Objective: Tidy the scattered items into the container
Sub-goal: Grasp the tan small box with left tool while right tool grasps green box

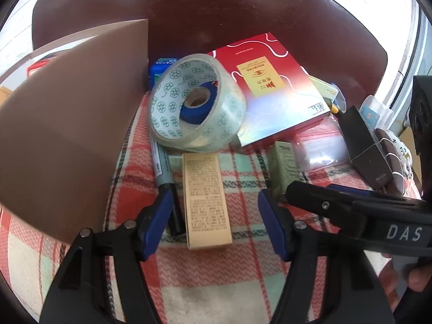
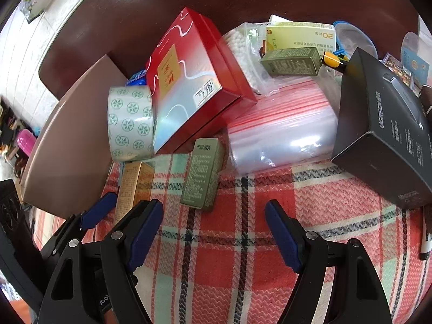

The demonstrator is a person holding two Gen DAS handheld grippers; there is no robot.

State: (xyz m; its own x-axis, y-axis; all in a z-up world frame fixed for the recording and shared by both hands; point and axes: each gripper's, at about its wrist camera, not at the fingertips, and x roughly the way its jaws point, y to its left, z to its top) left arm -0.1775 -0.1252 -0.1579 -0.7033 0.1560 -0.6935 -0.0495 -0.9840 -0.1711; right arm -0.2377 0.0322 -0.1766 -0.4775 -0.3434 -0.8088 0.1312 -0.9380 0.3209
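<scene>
Glossy tape roll (image 1: 198,102) on woven plaid cloth (image 1: 243,275)

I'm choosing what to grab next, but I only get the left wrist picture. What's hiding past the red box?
Observer: A clear bag of cotton swabs lies right beside the red box.
Child: Is there only one little green box?
Observer: No, a second green box lies on its side farther back, just in front of a yellow box.
Child: Is the right gripper open?
Observer: Yes, the right gripper is open and holds nothing; only the plaid cloth shows between its fingers.
</scene>
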